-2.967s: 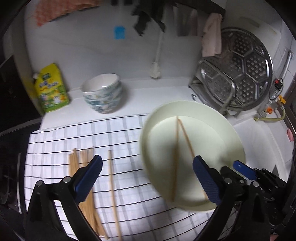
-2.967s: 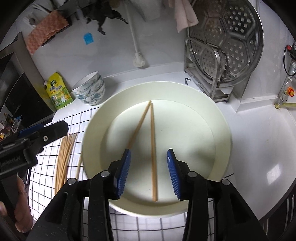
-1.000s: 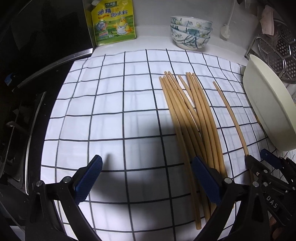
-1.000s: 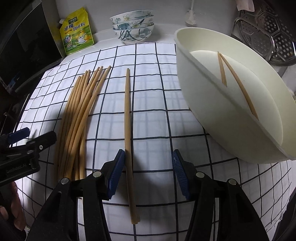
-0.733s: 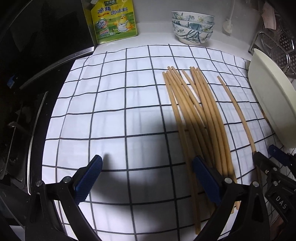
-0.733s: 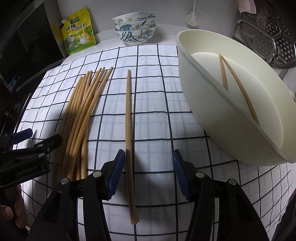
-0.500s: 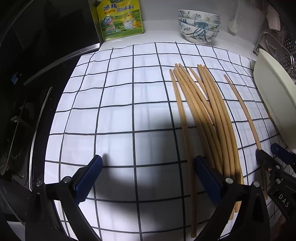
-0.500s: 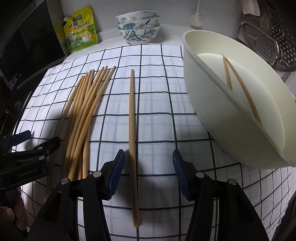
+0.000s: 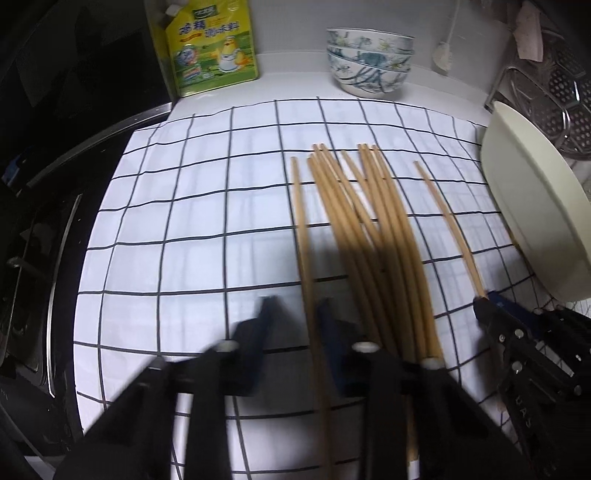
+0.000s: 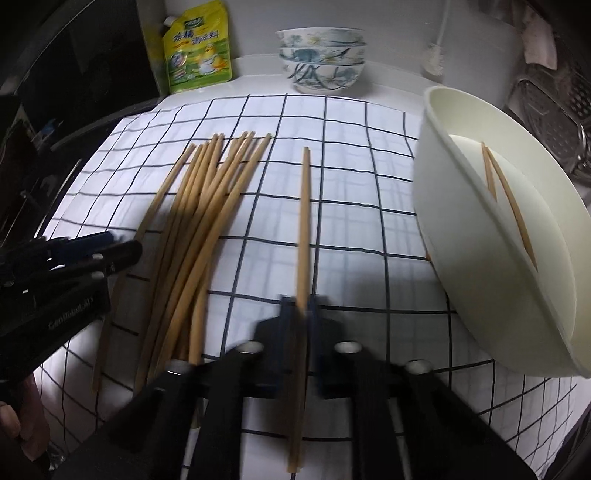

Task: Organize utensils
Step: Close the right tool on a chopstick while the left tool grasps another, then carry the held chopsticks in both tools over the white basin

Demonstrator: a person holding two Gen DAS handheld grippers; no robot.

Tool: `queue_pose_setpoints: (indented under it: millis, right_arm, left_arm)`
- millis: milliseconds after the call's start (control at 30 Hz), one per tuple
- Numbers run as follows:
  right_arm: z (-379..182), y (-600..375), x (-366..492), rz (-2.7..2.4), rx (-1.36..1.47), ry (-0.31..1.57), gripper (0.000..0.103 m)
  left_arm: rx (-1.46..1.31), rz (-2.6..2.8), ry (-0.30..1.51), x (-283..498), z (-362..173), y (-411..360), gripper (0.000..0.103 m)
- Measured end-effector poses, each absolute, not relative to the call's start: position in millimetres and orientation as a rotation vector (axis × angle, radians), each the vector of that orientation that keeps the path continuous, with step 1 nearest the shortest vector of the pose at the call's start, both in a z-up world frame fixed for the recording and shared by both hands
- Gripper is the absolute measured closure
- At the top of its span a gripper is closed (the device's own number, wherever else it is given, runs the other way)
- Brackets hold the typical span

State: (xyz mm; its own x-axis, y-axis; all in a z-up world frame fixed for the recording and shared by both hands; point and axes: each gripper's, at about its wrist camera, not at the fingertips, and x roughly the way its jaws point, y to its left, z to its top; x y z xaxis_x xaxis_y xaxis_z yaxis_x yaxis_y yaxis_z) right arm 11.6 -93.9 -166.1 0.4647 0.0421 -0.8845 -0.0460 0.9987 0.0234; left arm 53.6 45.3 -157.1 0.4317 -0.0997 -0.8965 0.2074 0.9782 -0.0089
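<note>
Right wrist view, checked cloth (image 10: 351, 122) over white counter (image 10: 399, 83), dark stove (image 9: 33, 229) beside

You worked on a white counter (image 9: 295, 86) under a black-gridded white cloth (image 9: 192, 221), against a pale wall (image 10: 399, 22). A dark stove (image 9: 33, 236) lay left; a steel rack (image 9: 565, 92) stood right. Light was dim.

Checked cloth (image 9: 192, 221): white with a black grid
Wooden chopsticks (image 9: 369, 221): tan
Deep round bowl (image 10: 461, 258): cream
Stacked porcelain bowls (image 9: 369, 62): white, blue floral
Seasoning pouch (image 9: 208, 44): yellow-green
</note>
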Motion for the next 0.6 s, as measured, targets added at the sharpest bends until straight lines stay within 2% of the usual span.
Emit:
queue_pose_setpoints:
  millis: [33,333,600]
  right_arm:
    - [-166,-95,12,0.062,0.006,1.090,0.097]
    - [-140,-105,4,0.103,0.118,1.063,0.097]
    - [-95,-119,-7,0.177,0.179,0.998,0.097]
  left_arm:
    - [0.105,-0.200,1.117,55,-157,45,0.095]
    - [0.071,-0.201,1.138,50,-140,57,0.095]
    - [0.044,-0.212,1.045,42,-78,46,0.095]
